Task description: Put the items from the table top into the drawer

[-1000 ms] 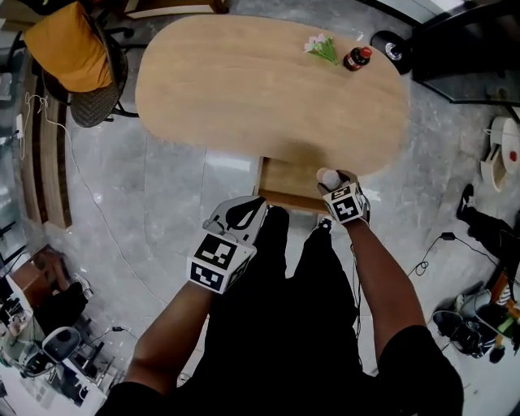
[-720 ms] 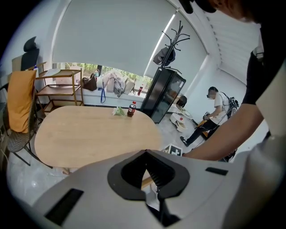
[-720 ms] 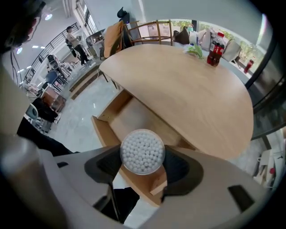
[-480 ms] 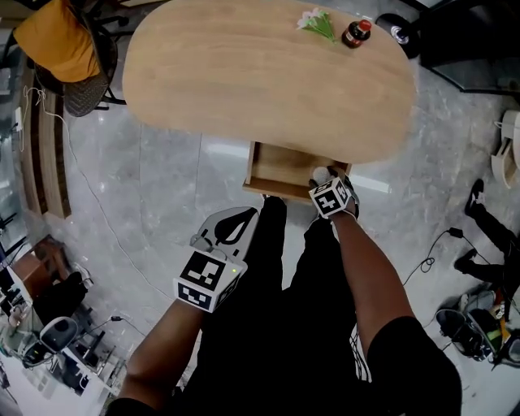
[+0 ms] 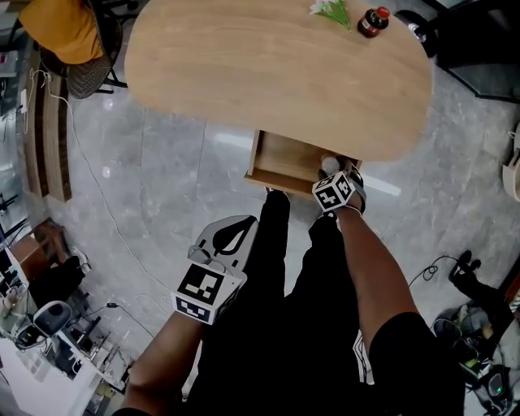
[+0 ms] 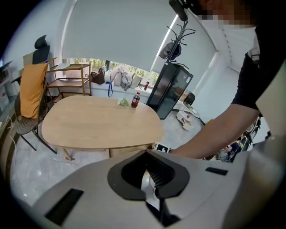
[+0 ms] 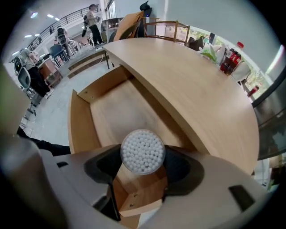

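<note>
An oval wooden table (image 5: 244,65) has an open drawer (image 5: 284,162) under its near edge. My right gripper (image 5: 335,175) is shut on a round clear tub of cotton swabs (image 5: 329,166), held over the drawer's front right corner. In the right gripper view the tub (image 7: 143,151) faces the camera above the bare drawer floor (image 7: 116,112). My left gripper (image 5: 246,221) hangs low beside the person's legs, shut with nothing in it (image 6: 149,179). A dark sauce bottle (image 5: 374,20) and a green-and-white flower bunch (image 5: 331,10) stand at the table's far right.
A chair with an orange jacket (image 5: 69,32) stands at the far left of the table. A black cabinet (image 6: 170,87) is beyond the table's right end. Cables and shoes lie on the grey floor to the right (image 5: 455,268).
The drawer shows further out from under the table. My right gripper stays at its front right corner with the tub. The left gripper has sunk slightly lower and to the left.
</note>
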